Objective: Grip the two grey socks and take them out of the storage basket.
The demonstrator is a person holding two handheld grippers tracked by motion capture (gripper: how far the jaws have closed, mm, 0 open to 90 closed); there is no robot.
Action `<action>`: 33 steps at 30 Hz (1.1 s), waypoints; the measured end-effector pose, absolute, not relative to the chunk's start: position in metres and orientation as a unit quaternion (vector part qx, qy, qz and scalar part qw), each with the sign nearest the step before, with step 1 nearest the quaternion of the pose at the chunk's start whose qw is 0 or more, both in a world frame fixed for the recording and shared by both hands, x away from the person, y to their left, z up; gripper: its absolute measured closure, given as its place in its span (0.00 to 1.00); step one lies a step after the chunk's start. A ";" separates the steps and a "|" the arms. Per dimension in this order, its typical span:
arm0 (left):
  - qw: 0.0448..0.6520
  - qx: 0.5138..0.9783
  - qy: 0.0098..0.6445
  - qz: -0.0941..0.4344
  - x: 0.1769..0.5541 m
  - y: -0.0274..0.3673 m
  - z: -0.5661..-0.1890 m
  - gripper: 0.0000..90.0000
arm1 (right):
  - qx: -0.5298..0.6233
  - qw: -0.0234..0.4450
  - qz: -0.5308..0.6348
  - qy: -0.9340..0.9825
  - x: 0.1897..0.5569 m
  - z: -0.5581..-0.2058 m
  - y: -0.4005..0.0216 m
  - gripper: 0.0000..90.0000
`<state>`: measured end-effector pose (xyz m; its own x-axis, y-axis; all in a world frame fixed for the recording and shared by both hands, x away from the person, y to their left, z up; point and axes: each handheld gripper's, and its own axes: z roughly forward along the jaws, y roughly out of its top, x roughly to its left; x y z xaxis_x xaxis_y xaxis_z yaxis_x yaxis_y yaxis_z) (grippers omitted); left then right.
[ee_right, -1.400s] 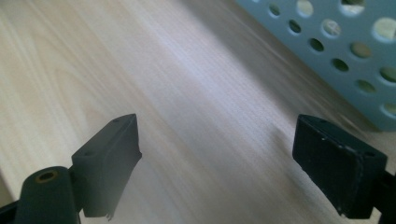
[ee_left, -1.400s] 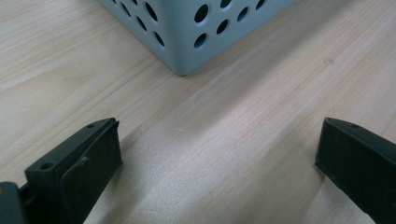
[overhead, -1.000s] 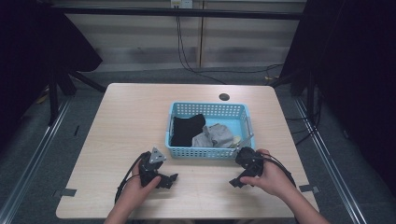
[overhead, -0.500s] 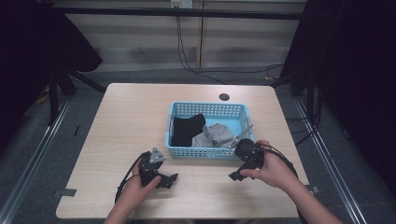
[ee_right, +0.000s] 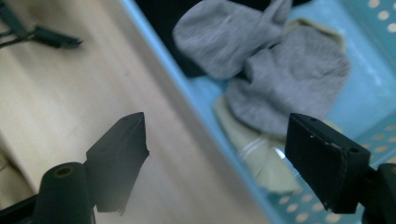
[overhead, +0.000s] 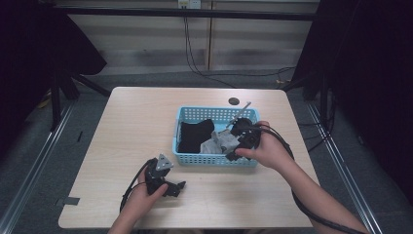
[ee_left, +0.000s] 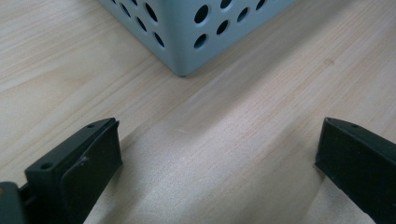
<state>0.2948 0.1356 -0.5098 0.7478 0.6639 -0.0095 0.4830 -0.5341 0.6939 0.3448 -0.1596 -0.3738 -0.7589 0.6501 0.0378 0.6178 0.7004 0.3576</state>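
A light blue perforated basket (overhead: pixel 214 159) stands mid-table. Inside lie a black cloth (overhead: pixel 195 135) and grey cloths (overhead: pixel 214 144). My right gripper (overhead: pixel 237 144) hovers over the basket's right part with its jaws wide apart and nothing between them. In the right gripper view, the right gripper (ee_right: pixel 215 119) straddles the basket's rim (ee_right: pixel 187 93), with the grey cloths (ee_right: pixel 280 79) and a beige cloth (ee_right: pixel 252 151) just ahead. My left gripper (overhead: pixel 171 186) rests open on the table before the basket's front left corner. In the left gripper view, the left gripper (ee_left: pixel 219 128) faces the basket's corner (ee_left: pixel 187 32).
The wooden table (overhead: pixel 136 122) has bare room left of the basket and behind it. A small dark round spot (overhead: pixel 234 101) sits near the far edge. Cables trail from both grippers toward the person. Dark floor and rails surround the table.
My right gripper has risen from the table in front of the basket's right corner and moved forward over the basket's right part. The left gripper has stayed put.
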 end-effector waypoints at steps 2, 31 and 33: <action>0.351 0.866 0.331 0.129 0.295 0.136 -0.510 0.00 | 0.355 0.047 0.173 0.918 0.360 -0.381 -0.157 0.27; 0.353 0.866 0.330 0.128 0.295 0.135 -0.510 0.00 | 0.410 0.045 0.117 0.903 0.412 -0.446 -0.158 0.85; 0.353 0.866 0.330 0.128 0.295 0.135 -0.510 0.00 | 0.410 0.053 0.113 0.904 0.411 -0.440 -0.159 0.87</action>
<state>0.2950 0.1352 -0.5100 0.7489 0.6626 -0.0112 0.4813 -0.5323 0.6964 0.4112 -0.1591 -0.4401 -0.6585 0.7526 -0.0023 0.7288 0.6384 0.2477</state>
